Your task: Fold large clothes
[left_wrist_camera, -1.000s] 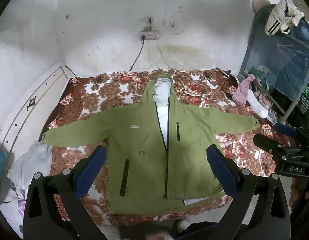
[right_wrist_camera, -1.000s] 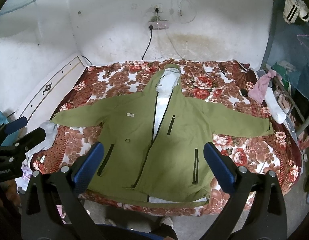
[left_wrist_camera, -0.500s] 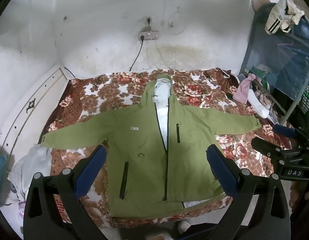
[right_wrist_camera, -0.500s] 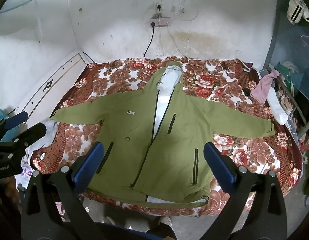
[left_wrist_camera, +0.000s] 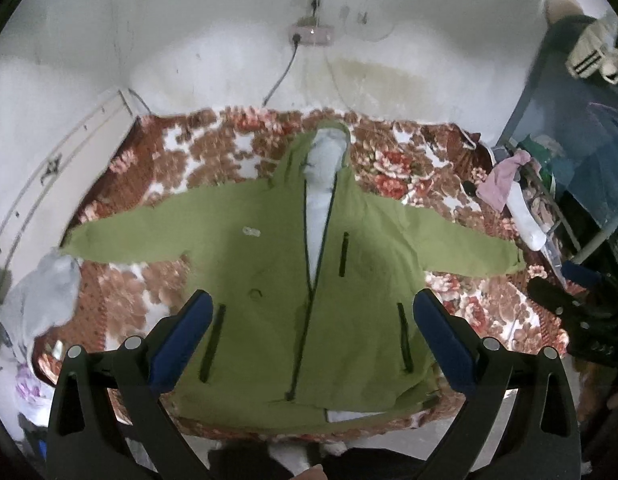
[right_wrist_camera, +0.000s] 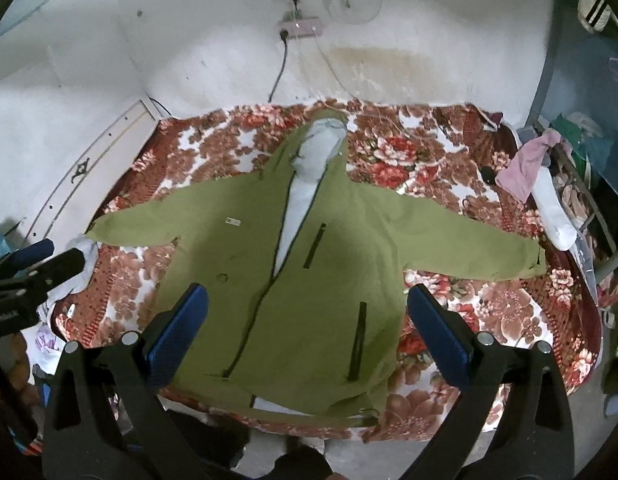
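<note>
Green jacket point(left_wrist_camera: 309, 280) lies spread flat on the flowered bed point(left_wrist_camera: 409, 168), front up, sleeves out to either side, hood at the far end, directly ahead of both pairs of jaws. Compared with a second ago, the left gripper point(left_wrist_camera: 309, 320) and right gripper point(right_wrist_camera: 307, 312) have drifted slightly nearer and lower; the blurred left view suggests it is moving. Both are released, jaws spread wide, grasping nothing. No fold has begun; this looks like the approach toward the hem or sleeves.
</note>
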`<state>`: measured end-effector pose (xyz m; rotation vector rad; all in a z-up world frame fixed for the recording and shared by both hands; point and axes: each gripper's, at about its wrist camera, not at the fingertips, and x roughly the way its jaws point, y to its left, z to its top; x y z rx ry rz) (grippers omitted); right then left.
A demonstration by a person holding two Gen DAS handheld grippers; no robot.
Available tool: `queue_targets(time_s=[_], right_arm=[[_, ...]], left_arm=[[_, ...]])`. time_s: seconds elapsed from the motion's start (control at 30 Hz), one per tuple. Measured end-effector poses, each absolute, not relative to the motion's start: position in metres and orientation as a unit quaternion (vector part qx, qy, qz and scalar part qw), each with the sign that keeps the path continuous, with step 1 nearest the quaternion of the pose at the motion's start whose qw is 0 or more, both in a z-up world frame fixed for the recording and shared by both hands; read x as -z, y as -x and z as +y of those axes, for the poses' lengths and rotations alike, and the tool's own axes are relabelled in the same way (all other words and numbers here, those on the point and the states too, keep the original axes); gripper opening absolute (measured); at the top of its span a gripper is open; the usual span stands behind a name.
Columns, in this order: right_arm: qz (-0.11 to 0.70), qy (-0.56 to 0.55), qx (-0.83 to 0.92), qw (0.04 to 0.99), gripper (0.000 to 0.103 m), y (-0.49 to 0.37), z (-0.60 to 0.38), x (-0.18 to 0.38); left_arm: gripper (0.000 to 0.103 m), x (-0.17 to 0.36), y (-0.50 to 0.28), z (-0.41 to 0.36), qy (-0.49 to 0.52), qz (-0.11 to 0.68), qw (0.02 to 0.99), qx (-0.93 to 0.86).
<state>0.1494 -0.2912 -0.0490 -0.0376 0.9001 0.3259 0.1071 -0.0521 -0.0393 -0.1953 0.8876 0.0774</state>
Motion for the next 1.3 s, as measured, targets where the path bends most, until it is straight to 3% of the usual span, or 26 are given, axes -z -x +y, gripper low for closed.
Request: queue_targets(time_s=[0.2, 0.4, 0.73, 1.3], right_arm=[[0.45, 0.027, -0.153, 0.88, 0.098, -0.195, -0.27, 0.063], [0.449, 0.054, -0.157, 0.878, 0.098, -0.241, -0.211, 0.075], [0.476, 0.042, -0.12, 0.87, 0.098, -0.308, -0.105, 0.115], [0.518, 0.153, -0.161, 0.826, 0.098, -0.376, 0.102, 0.226]], left_arm=[[0.098, 0.056, -0.146, -0.021, 0.092, 0.435, 0.895, -0.035], [0.098, 0.094, -0.18, 0.089, 0.159, 0.409, 0.896, -0.077], [0.098, 0.189, -0.232, 0.249, 0.184, 0.47, 0.857, -0.107], [0.098, 0.36, -0.213, 0.526, 0.364, 0.417, 0.799, -0.234]])
